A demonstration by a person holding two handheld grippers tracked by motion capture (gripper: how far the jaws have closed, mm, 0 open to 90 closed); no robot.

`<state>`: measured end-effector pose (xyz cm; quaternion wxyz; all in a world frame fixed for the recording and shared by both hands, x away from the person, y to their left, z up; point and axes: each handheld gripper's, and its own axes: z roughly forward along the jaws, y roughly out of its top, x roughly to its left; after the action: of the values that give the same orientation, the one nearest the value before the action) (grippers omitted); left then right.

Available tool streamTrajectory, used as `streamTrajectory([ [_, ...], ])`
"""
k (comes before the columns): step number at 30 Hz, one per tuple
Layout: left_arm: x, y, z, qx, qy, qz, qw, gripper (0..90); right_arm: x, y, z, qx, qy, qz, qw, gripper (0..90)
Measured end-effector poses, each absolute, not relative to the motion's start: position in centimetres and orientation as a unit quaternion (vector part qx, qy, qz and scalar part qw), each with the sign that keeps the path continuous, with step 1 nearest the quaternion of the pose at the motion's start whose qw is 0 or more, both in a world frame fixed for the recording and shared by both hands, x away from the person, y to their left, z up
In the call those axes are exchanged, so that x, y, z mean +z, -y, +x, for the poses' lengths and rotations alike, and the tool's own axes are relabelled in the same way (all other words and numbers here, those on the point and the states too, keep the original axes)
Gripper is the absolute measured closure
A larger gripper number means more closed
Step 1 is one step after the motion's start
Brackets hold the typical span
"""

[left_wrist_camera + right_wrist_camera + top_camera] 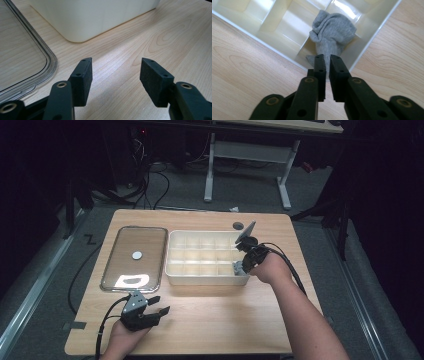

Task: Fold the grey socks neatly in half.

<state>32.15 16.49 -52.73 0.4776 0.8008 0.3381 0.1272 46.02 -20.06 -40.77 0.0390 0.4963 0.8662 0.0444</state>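
At the near right corner of the cream divided box (207, 259), my right tongs (327, 60) are clenched on a grey sock (332, 33); it drapes over a divider, bunched in the corner cell, probably so I can lift or tuck it; the box wall sits close beneath the jaws. My left tongs (115, 75) rest released on the bare counter (225, 315), beside the clear lid (134, 257); open room lies ahead.

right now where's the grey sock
The grey sock is in the near right corner compartment of the white divided box, pinched by the right claw. In the high view it sits at the box's right end, by the person's right hand.
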Motion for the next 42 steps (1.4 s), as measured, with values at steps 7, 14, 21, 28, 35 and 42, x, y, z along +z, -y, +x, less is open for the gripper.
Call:
streamTrajectory([
  [7, -52.7, -16.5, 32.1, 0.127, -0.337, 0.802, 0.476, 43.9, -43.2, 19.9, 46.8, 0.009, -0.86, 0.509, 0.033, 88.1],
  [14, -52.8, -16.5, 32.2, 0.125, -0.339, 0.801, 0.477, 43.9, -45.6, 19.9, 47.5, 0.002, -0.861, 0.508, 0.01, 90.0],
  [21, -52.8, -16.5, 32.2, 0.124, -0.339, 0.801, 0.477, 43.9, -45.7, 19.6, 47.7, -0.006, -0.86, 0.51, 0.007, 89.9],
  [28, -52.8, -16.5, 32.2, 0.123, -0.338, 0.804, 0.473, 43.9, -41.8, 19.6, 47.8, 0.034, -0.857, 0.512, 0.045, 89.2],
  [35, -52.8, -16.5, 32.2, 0.121, -0.341, 0.803, 0.474, 43.8, -43.5, 19.2, 48.8, 0.027, -0.853, 0.52, 0.044, 88.9],
  [42, -52.8, -16.6, 32.2, 0.119, -0.34, 0.804, 0.474, 43.8, -45.5, 18.8, 49.4, 0.014, -0.853, 0.521, 0.026, 90.0],
])
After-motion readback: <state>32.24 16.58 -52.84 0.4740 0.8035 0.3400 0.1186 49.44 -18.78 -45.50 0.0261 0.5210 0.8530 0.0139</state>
